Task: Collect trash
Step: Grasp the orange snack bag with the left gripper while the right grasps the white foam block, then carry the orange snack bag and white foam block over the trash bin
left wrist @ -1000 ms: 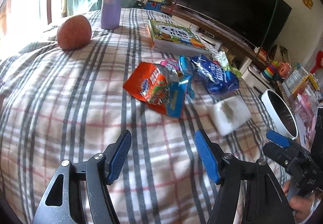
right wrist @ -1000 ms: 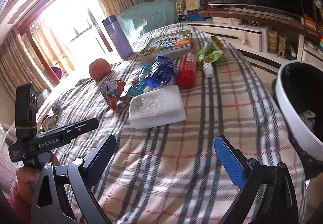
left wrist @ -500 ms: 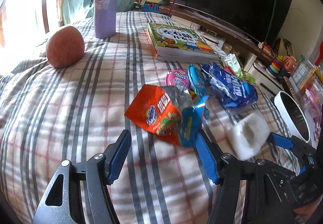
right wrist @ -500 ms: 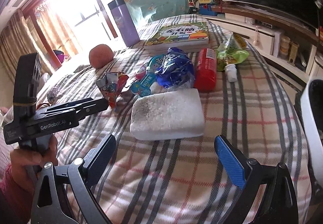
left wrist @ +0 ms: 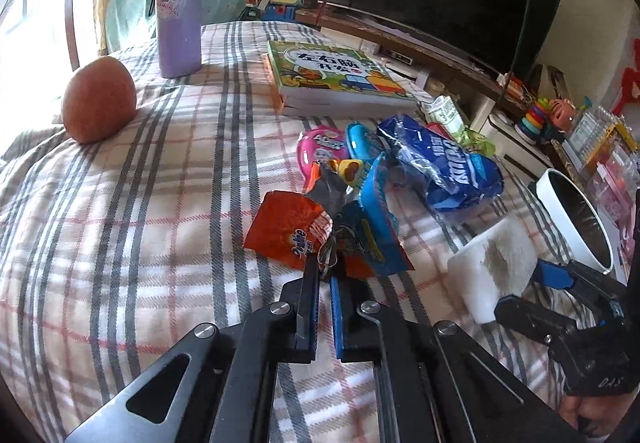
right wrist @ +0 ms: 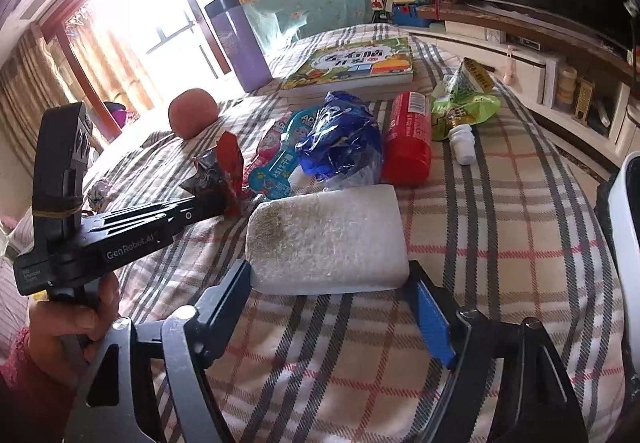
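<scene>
My left gripper (left wrist: 326, 263) is shut on the near edge of a crumpled orange and blue snack wrapper (left wrist: 288, 231) on the plaid bedspread. In the right wrist view the same wrapper (right wrist: 224, 163) stands up from the left gripper's tips (right wrist: 228, 199). My right gripper (right wrist: 330, 275) is closing, with a white foam block (right wrist: 328, 235) between its jaws. Its blue pads (right wrist: 430, 319) meet the block's two ends. The left wrist view shows that block (left wrist: 496, 263) and the right gripper (left wrist: 532, 291) at lower right.
Behind lie a blue bag (right wrist: 340, 135), a red can (right wrist: 408, 135), a green packet (right wrist: 464, 99), a picture book (left wrist: 336, 71), a purple flask (left wrist: 180, 3) and an apple (left wrist: 98, 99). A white bin (left wrist: 560, 219) stands off the bed's right edge.
Both grippers moved forward and down toward the litter. The left jaws closed onto the snack wrapper and crumpled it up. The right jaws narrowed around the foam block.
</scene>
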### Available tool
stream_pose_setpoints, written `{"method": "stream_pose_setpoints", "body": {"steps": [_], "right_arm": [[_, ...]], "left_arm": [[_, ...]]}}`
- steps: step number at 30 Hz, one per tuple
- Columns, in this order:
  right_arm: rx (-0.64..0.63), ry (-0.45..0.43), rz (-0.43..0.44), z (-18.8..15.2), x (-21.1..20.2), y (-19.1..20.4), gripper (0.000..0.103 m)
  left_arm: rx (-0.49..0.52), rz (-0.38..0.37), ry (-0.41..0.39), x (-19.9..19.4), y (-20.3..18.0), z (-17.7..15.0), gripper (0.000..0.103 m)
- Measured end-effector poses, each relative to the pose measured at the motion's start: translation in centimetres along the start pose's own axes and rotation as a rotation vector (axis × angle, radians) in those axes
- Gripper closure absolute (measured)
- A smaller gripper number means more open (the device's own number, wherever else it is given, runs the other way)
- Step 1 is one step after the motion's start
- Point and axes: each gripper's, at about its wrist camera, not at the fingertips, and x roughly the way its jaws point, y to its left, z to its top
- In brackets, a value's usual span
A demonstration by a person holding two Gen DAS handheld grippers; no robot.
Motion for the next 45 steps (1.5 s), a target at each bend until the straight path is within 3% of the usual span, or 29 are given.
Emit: {"method": "stream_pose_setpoints", "body": {"steps": [5,20,45], "right_arm": [[0.011,-0.029,-0.011,-0.6,-1.5,-0.5,0.028],[0.121,-0.097,-0.072,-2.6,-6.7,-5.1,0.028],[0.26,-0.206,-0.191,-6.1,-14.7,-12.2,0.028]], "left_arm": [[-0.018,-0.031,-0.013,-1.4,-0.3,-0.7,0.1],[0.063,-0.134,-0.008,-3.7,-5.3,-2.1,0.1],[0.222,-0.242,0.039,-1.5,-14.8,-2.3,0.1]]}}
